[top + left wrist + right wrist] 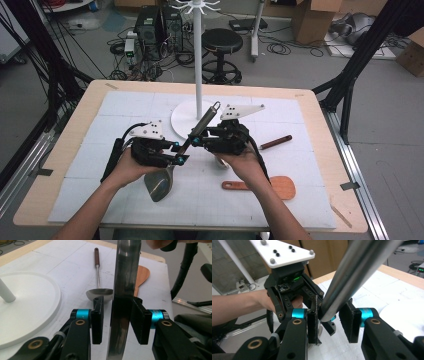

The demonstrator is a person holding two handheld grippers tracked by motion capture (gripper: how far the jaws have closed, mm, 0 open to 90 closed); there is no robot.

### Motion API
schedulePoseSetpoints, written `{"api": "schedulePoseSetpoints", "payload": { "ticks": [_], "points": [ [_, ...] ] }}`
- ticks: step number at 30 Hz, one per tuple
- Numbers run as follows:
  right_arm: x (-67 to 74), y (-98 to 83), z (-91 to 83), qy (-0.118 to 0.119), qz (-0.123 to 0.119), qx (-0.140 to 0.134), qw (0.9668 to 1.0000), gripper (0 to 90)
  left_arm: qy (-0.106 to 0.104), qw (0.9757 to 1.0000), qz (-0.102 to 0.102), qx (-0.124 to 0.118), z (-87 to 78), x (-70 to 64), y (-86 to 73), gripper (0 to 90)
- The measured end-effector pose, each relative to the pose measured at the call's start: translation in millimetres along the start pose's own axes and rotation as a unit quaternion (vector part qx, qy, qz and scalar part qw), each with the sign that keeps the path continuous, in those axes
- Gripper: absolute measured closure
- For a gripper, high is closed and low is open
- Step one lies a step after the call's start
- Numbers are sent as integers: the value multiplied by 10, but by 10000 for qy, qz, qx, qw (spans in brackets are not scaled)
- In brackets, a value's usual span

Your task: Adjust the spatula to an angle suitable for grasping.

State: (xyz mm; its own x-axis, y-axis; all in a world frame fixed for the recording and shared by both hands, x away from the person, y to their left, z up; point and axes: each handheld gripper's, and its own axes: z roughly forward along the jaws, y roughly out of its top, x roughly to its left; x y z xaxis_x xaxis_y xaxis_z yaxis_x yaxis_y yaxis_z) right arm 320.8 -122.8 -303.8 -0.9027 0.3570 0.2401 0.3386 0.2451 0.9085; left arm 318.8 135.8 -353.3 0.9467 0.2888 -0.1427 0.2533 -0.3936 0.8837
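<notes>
A long steel utensil [200,125] with a broad grey head [160,184] slants up over the mat, head low at the left, round handle rising toward the stand. My right gripper [196,139] is shut on its round handle [352,272], both pads against it in the right gripper view [330,302]. My left gripper [179,153] straddles the flat shaft [123,290] lower down. In the left gripper view [118,299] one pad touches the shaft and a gap shows beside the other pad, so the jaws stand open around it.
A white hook stand rises on a pole [198,60] from its round base [181,122] behind the grippers. A ladle with a brown handle [276,142] lies to the right, bowl [100,292] near my right hand. A wooden spatula [272,186] lies front right on the white mat [120,107].
</notes>
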Motion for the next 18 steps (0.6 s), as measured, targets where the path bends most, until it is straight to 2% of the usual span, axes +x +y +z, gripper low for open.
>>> {"api": "schedulePoseSetpoints", "payload": {
  "ticks": [4,10,18],
  "points": [
    [22,93,-5,123,-40,-80,9999,715,-95,9999,-37,-105,-54,2,0,639],
    [58,207,-8,166,-142,-101,9997,725,-119,9995,-112,-257,-74,2,11,619],
    [96,308,2,299,-266,-174,9990,734,-263,9989,-123,-372,-91,-13,22,651]
  ]
}}
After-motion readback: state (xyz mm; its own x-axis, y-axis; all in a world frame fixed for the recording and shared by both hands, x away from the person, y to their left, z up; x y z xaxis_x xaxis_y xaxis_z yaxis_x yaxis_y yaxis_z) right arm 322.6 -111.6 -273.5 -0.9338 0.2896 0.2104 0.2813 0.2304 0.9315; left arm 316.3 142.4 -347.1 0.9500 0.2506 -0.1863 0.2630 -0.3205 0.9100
